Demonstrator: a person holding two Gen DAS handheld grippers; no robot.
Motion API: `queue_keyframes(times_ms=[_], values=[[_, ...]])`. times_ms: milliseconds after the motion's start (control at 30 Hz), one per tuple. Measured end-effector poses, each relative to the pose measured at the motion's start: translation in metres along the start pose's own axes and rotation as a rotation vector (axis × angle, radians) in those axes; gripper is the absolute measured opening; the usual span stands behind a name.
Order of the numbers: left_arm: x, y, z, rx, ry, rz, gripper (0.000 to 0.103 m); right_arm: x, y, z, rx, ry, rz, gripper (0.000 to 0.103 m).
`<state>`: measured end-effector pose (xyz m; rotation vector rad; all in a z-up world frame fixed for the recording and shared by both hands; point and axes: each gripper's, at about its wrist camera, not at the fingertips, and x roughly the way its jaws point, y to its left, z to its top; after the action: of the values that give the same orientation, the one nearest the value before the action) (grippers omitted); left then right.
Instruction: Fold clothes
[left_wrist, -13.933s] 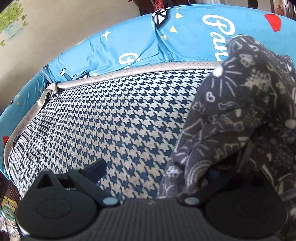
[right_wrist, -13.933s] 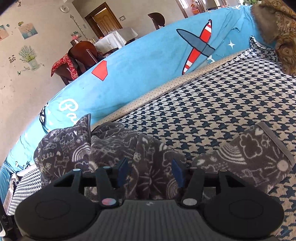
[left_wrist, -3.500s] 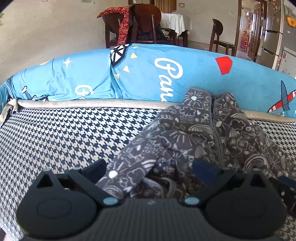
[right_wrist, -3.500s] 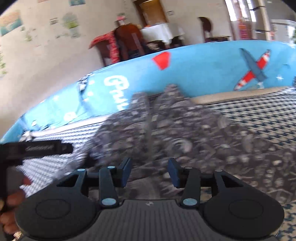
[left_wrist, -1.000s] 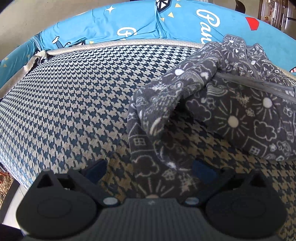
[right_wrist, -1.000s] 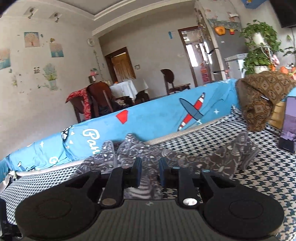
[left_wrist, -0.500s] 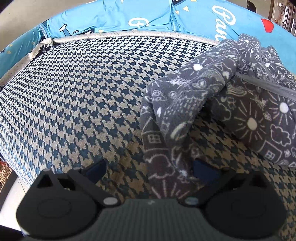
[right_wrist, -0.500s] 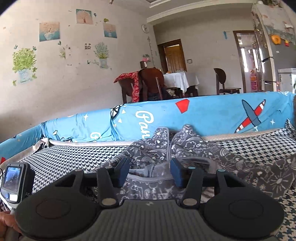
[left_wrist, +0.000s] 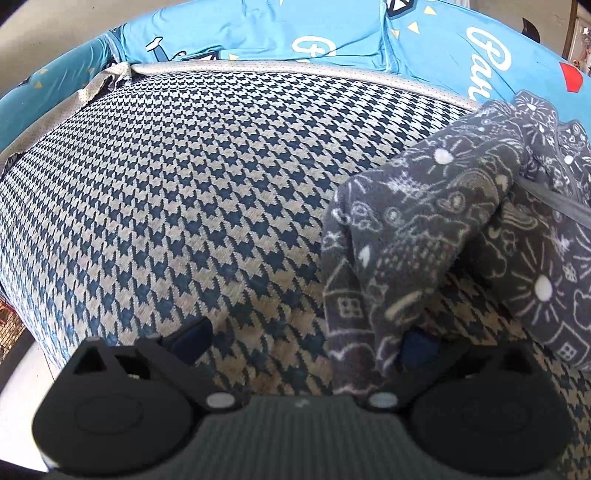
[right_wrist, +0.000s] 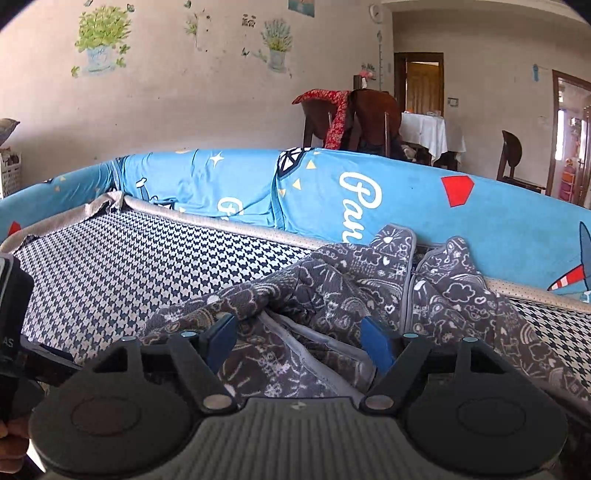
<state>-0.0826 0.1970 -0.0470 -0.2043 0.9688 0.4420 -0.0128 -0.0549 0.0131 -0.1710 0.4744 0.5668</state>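
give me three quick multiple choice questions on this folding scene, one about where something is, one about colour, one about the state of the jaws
1. Where does the grey patterned garment lie?
A. on the houndstooth seat cover
B. on the dining table
C. on the floor

2. What colour is the sofa back cover?
A. green
B. blue
C. brown

3. How do the jaws of the right gripper stand?
A. shut on a sleeve
B. shut on nothing
C. open

Answers:
1 A, the garment rests on the checked cover.
2 B, it is bright blue with white lettering.
3 C, the pads stand wide apart over the fabric.
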Motion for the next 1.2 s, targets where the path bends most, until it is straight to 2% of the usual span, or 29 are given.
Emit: queue_keyframes(times_ms=[233, 500, 567, 633, 700, 833, 1000, 1200], values=[[0.010, 0.003, 0.014, -0.026, -0.012, 0.052, 0.103, 0.044, -0.009, 0.001, -0.013, 0.095, 0.028, 0.083], [0.017, 0.000, 0.022, -0.035, -0.028, 0.085, 0.103, 0.076, -0.023, -0.012, 0.009, 0.212, 0.055, 0.083], [0.017, -0.001, 0.023, -0.031, -0.035, 0.093, 0.103, 0.076, -0.026, -0.014, 0.021, 0.226, 0.074, 0.076], [0.016, -0.002, 0.022, -0.034, -0.037, 0.092, 0.103, 0.076, -0.027, -0.017, 0.035, 0.246, 0.098, 0.053], [0.015, -0.001, 0.021, -0.043, -0.034, 0.086, 0.103, 0.075, -0.026, -0.022, 0.028, 0.261, 0.108, 0.041], [0.012, 0.000, 0.019, -0.053, -0.032, 0.078, 0.103, 0.066, -0.021, -0.027, -0.003, 0.245, 0.108, 0.027], [0.009, -0.002, 0.017, -0.041, -0.041, 0.088, 0.103, 0.040, -0.015, -0.025, -0.009, 0.194, 0.118, 0.022], [0.004, -0.002, 0.012, -0.035, -0.058, 0.100, 0.103, -0.005, 0.008, -0.032, -0.020, 0.129, 0.160, 0.021]])
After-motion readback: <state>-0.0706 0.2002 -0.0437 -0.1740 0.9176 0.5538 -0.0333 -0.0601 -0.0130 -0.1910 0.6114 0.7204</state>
